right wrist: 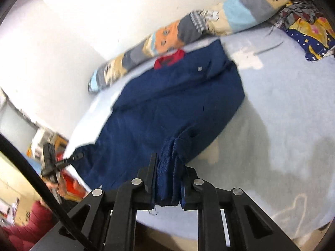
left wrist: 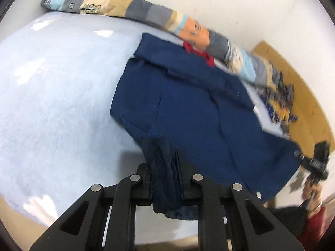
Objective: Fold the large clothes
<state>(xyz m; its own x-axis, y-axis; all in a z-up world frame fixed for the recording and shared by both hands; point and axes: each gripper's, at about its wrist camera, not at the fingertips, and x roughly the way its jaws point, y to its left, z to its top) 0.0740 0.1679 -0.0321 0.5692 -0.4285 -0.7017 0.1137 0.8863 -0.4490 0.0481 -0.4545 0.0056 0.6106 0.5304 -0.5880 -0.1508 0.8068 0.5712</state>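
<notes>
A large navy blue garment (left wrist: 188, 108) with a red collar lining (left wrist: 199, 52) lies spread on a pale blue bed (left wrist: 52, 104). My left gripper (left wrist: 165, 167) is shut on a bunched corner of the garment's near edge. The right gripper shows at the far right of this view (left wrist: 314, 163), at the garment's other corner. In the right wrist view the garment (right wrist: 167, 108) stretches away toward its red collar (right wrist: 169, 59). My right gripper (right wrist: 169, 177) is shut on a gathered corner of it. The left gripper (right wrist: 54, 163) shows at the left edge.
A patchwork quilt roll (left wrist: 129, 8) lies along the white wall behind the garment, also in the right wrist view (right wrist: 209, 25). A dark star-patterned cloth (right wrist: 309, 39) sits at the bed's far right. A wooden board (left wrist: 303, 96) stands beyond the bed.
</notes>
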